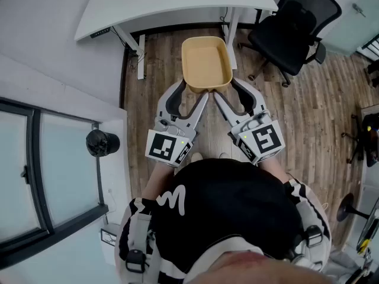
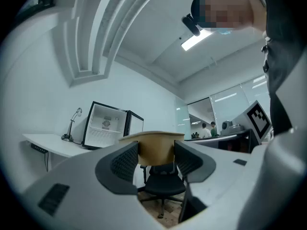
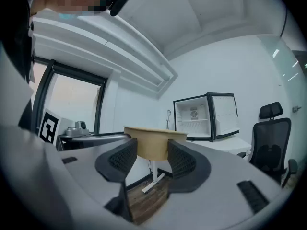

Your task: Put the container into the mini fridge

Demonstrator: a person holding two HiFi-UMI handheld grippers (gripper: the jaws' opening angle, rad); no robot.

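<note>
The tan container (image 1: 206, 64) is held in the air over the wooden floor (image 1: 308, 111), just short of the white surface (image 1: 177, 5). The left gripper (image 1: 190, 93) and right gripper (image 1: 228, 92) each have their fingers (image 2: 124, 162) clamped on its near wall, one at either corner. The mini fridge (image 3: 204, 116) stands open on the surface, well apart from the container

Office chair (image 1: 290, 22) beside desk (image 1: 177, 5); fridge (image 2: 105, 126) open.
</note>
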